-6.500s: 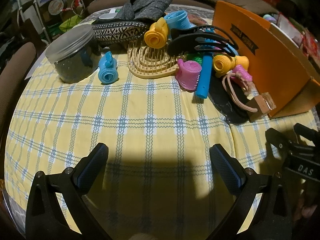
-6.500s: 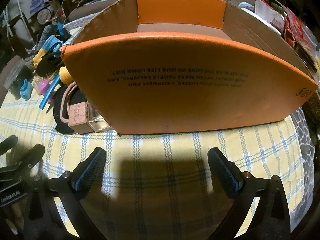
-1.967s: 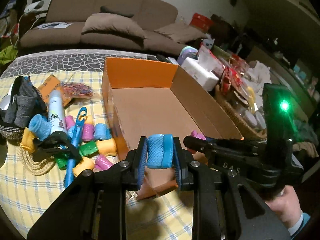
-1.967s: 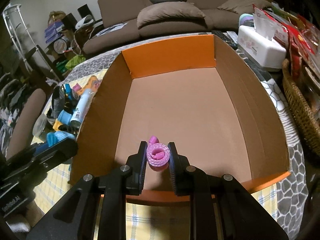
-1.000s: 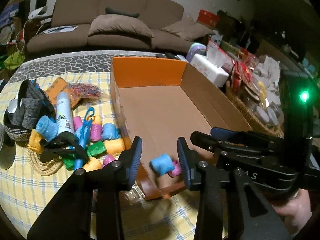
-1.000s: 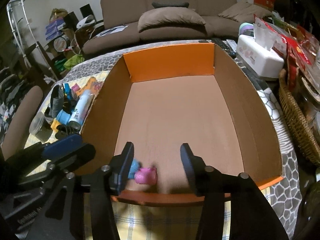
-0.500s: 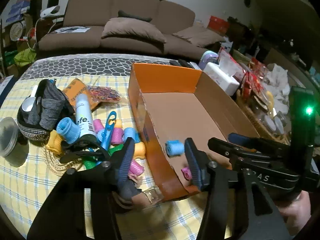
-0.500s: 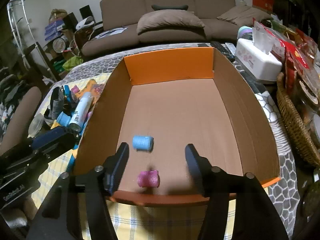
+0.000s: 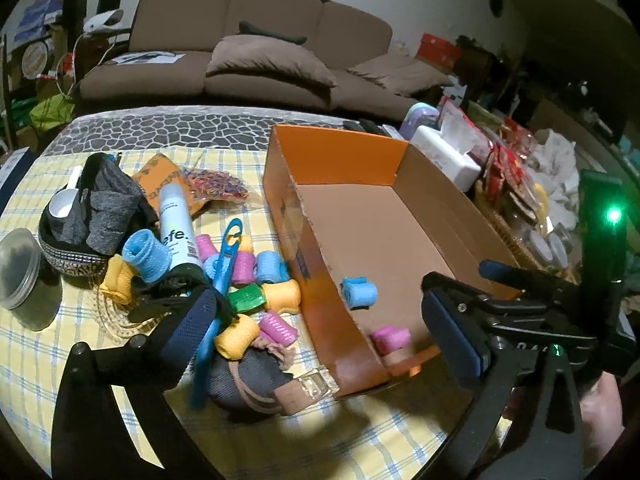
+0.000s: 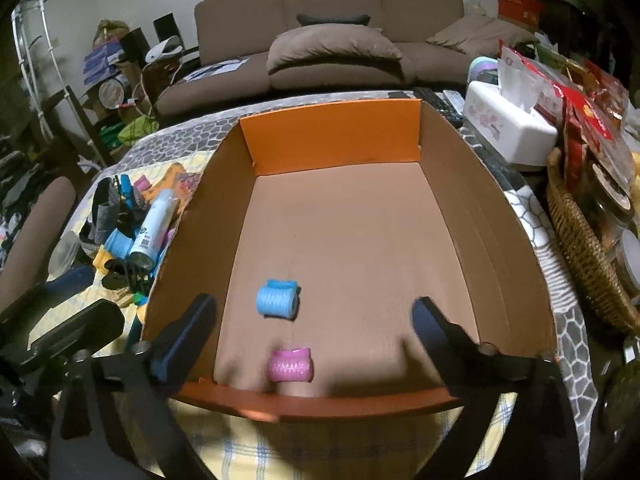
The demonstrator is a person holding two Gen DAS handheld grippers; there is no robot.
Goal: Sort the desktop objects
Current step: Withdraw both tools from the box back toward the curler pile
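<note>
Right wrist view shows a blue roller (image 10: 278, 298) and a pink roller (image 10: 291, 365) lying in the box (image 10: 332, 142). Both grippers, left (image 9: 324, 322) and right (image 10: 314, 330), are spread and empty; your next pick is likely from the pile (image 9: 256, 280).

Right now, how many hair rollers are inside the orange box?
2. A blue roller lies on the orange box floor toward the left wall; a pink roller sits by the near wall. None looks hidden.
</note>
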